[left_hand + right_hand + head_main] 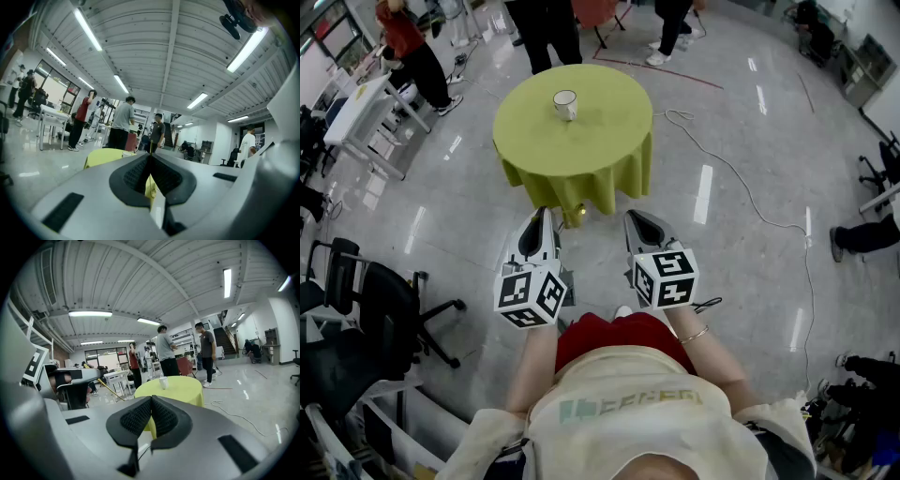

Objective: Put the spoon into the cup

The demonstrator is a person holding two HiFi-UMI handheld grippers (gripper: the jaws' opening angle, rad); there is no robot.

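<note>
A white cup (565,103) stands on a round table under a yellow-green cloth (581,150), well ahead of me. I see no spoon in any view. My left gripper (543,221) and right gripper (635,221) are held side by side above the floor, short of the table's near edge, both shut with nothing between the jaws. In the left gripper view the closed jaws (150,158) cover most of the table (104,157). Past the closed jaws (151,399) in the right gripper view, the cup (163,382) stands on the table (180,389).
Several people stand beyond the table (548,28). Black office chairs (356,309) are at my left, and white desks (356,108) stand at the far left. A cable (741,183) runs across the shiny floor to the right of the table.
</note>
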